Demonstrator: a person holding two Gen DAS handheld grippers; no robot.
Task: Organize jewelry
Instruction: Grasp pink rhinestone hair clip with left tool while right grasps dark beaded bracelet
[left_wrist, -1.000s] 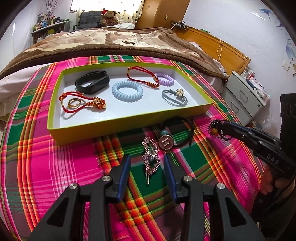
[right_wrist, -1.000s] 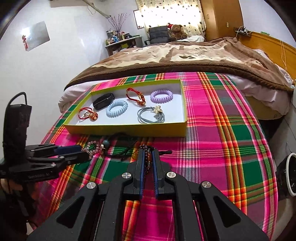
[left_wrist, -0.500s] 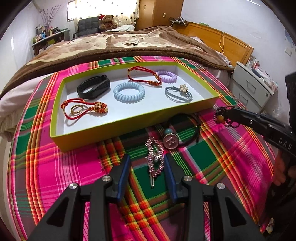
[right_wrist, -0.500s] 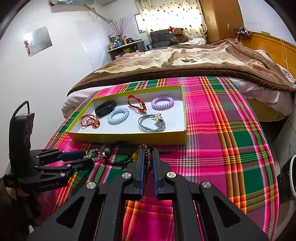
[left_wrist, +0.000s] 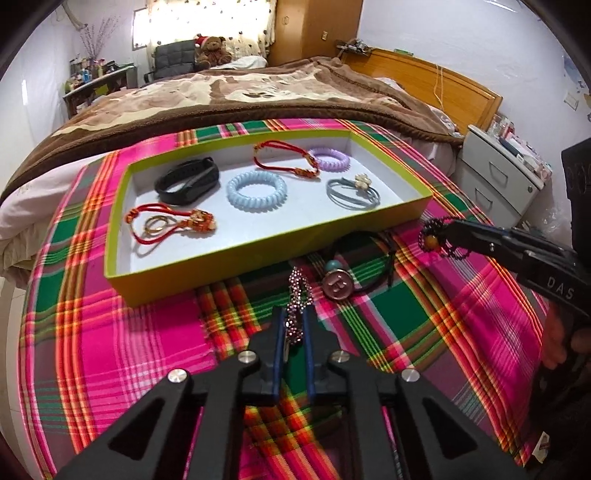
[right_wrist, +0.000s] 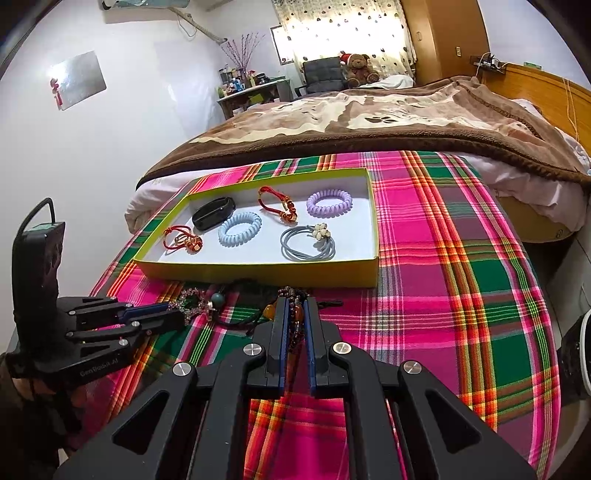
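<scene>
Left hand-held gripper (left_wrist: 294, 326) pinching rhinestone hair clip (left_wrist: 297, 301) on plaid blanket (left_wrist: 110, 332), just before yellow tray's (left_wrist: 258, 258) near edge. Button hair tie (left_wrist: 338, 285) beside clip. Right hand-held gripper (right_wrist: 294, 317) clamped on dark beaded bracelet (left_wrist: 437, 240), near tray's near-right corner.

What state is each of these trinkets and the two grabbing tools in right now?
Left gripper: fingers shut on the rhinestone hair clip.
Right gripper: fingers shut on the beaded bracelet, held above the cloth.
Button hair tie: loose on the plaid cloth, outside the tray.
Tray: open, no lid.
Black band: lying in tray.
Blue coil tie: lying in tray.
Purple coil tie: lying in tray.
</scene>
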